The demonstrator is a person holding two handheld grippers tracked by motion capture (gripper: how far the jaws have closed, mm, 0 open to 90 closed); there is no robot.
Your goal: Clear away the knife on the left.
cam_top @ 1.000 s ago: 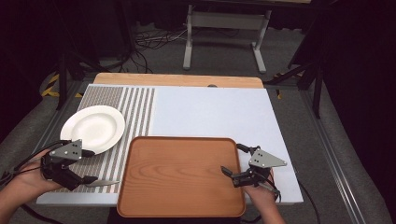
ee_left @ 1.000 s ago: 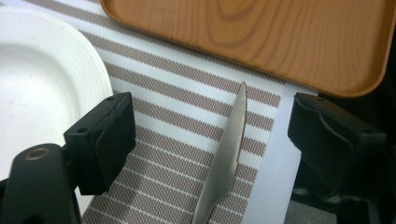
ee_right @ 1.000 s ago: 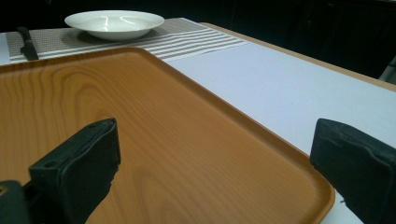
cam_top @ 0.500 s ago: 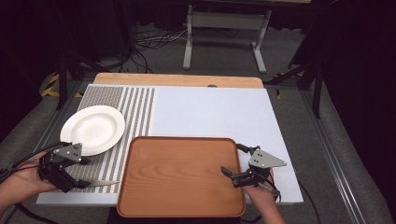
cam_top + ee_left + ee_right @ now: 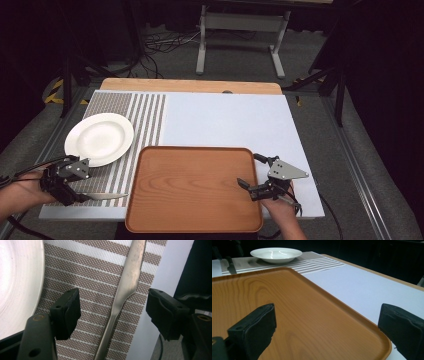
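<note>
My left gripper [image 5: 75, 187] hangs over the striped mat [image 5: 100, 290] just beside the white plate [image 5: 100, 138]. Its jaws have just been closing, yet they stand apart on either side of the knife [image 5: 120, 297], which lies flat on the mat with neither pad touching it. My right gripper [image 5: 252, 175] sits wide open, straddling the right rim of the wooden tray [image 5: 192, 187], gripping nothing.

No writing, label, brand, number or sign can be read anywhere — not on any surface.
</note>
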